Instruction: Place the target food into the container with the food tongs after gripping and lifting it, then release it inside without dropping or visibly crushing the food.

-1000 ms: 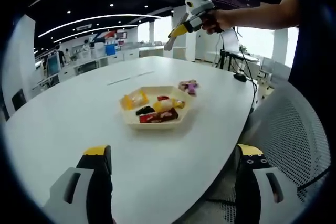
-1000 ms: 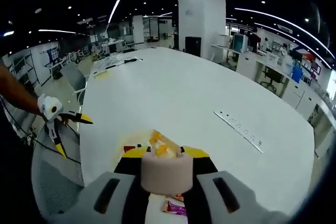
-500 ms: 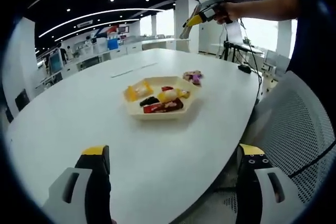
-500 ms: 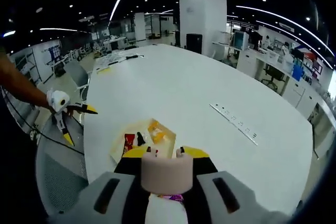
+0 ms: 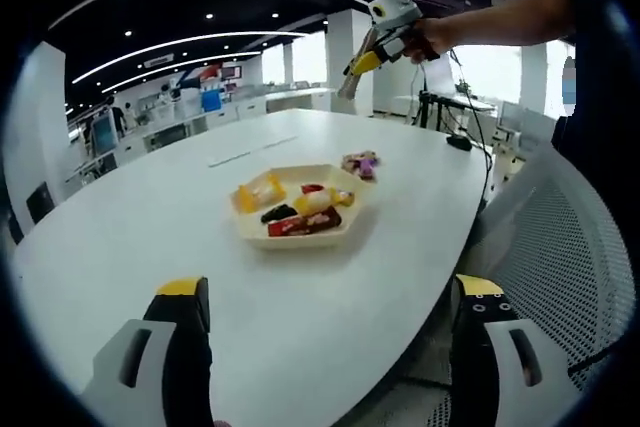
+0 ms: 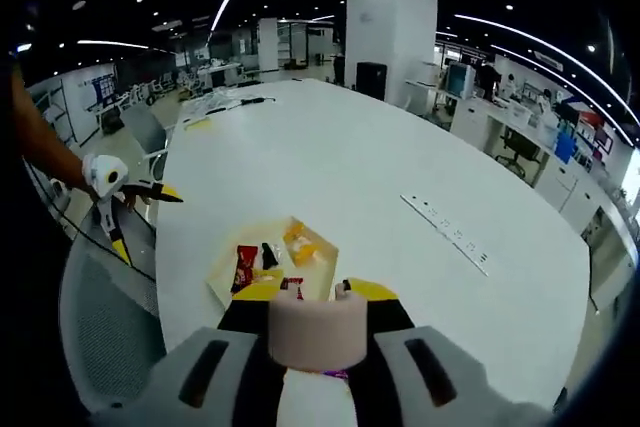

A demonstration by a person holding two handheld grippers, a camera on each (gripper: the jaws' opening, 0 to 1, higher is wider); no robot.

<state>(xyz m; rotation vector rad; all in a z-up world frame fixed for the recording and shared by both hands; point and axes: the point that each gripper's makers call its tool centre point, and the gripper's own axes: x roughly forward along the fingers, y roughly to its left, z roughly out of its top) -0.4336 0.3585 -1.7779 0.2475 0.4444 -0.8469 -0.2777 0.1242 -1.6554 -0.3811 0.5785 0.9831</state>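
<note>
A long white bench (image 5: 120,237) runs through an open office, with a mesh chair (image 5: 560,247) at its near edge. Near the middle of the bench's end sits a pale hexagonal tray (image 5: 296,209) holding several wrapped snacks: a yellow packet (image 5: 256,190), a red bar (image 5: 303,223), a dark piece and a yellow-white sweet. Just beside the tray, on the bare bench, lies a small purple-and-pink wrapped sweet (image 5: 359,163).

The left claw (image 5: 330,347) hangs low over the bench edge with its jaws spread wide and nothing between them. The right claw (image 6: 318,332) is held high above the tray; its jaws are pressed against a pinkish cylinder (image 6: 318,327), which seems to be the grip end of the tongs, though I cannot tell this for sure. From the left gripper view the right claw (image 5: 372,45) is well above the food, a yellow tip pointing downwards.

No food appears to be lifted yet, and which piece is the target is unclear; the loose sweet outside the tray is my guess.

Risks from here: coming down from that height, the tong tips could miss the small slippery wrapper and flick it along the bench. Squeezing hard could crush it, while a light pinch could let it drop on the way over the tray rim.
</note>
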